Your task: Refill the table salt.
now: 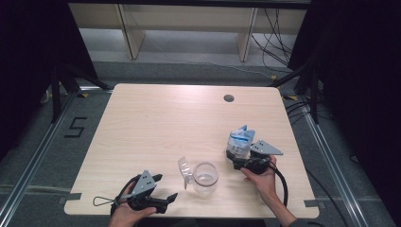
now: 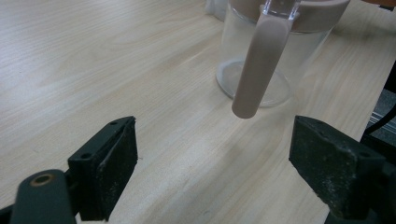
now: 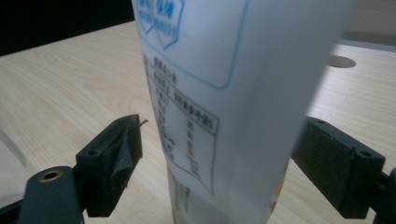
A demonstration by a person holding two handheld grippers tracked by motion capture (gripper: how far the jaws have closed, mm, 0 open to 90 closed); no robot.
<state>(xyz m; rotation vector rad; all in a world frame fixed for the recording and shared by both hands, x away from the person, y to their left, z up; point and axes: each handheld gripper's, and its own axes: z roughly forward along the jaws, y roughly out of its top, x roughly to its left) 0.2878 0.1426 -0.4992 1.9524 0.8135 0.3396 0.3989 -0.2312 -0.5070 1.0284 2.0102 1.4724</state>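
- two risks stand out: the pouch (image 3: 224, 93) stands upright on the table (image 1: 142, 123) between the spread jaws of the right gripper (image 1: 242, 160), not yet pinched; a lopsided close could tip it.
- left gripper (image 1: 166, 189), jaws also spread, rests near the jar (image 1: 205, 178); reaching forward could knock its hanging handle (image 2: 259, 70).

Right gripper (image 3: 219, 154) w/ jaws wide apart, a pouch (image 3: 233, 93) standing upright between them – white, w/ blue outline shapes at top and a block of small dark print lower down. Left pad carries frayed black tape; gap shows on both sides of the pouch, so no contact seen. Light wood table (image 3: 60, 88) behind – round hole (image 3: 341, 61) at far right, dark beyond the edge
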